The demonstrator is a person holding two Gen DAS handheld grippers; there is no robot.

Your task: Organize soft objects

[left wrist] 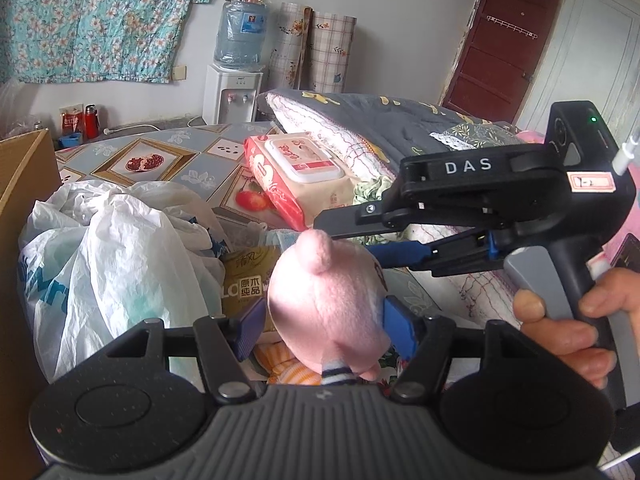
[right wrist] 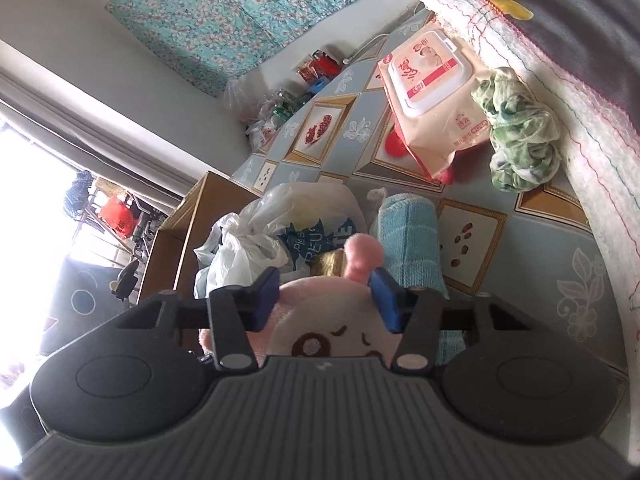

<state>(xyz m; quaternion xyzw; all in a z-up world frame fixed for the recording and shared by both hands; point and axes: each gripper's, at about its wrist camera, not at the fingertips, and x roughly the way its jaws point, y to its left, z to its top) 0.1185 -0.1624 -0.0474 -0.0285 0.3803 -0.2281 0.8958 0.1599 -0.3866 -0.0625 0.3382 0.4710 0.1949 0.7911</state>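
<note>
Since the pink plush toy [left wrist: 324,300] is floppy, it's gripped by the left gripper [left wrist: 320,320] above the cluttered table [left wrist: 192,152]; the right gripper [right wrist: 324,296] is closed round its head, probably for a handover.

Pale plastered wall [left wrist: 120,100] at twelve o'clock, hung at eleven with a teal floral cloth [left wrist: 100,16]. Below it, a white water dispenser [left wrist: 232,94] topped by a blue jug [left wrist: 239,32], with two patterned rolls [left wrist: 312,46] leaning upright just beside it at one o'clock. Dark red panelled door [left wrist: 500,44] at two o'clock, next to a white door [left wrist: 592,64]. Table under a fruit-printed covering [left wrist: 160,156] across the middle. In the right wrist view, bright overexposed window [right wrist: 36,184] at nine o'clock, daylight pouring in.
</note>
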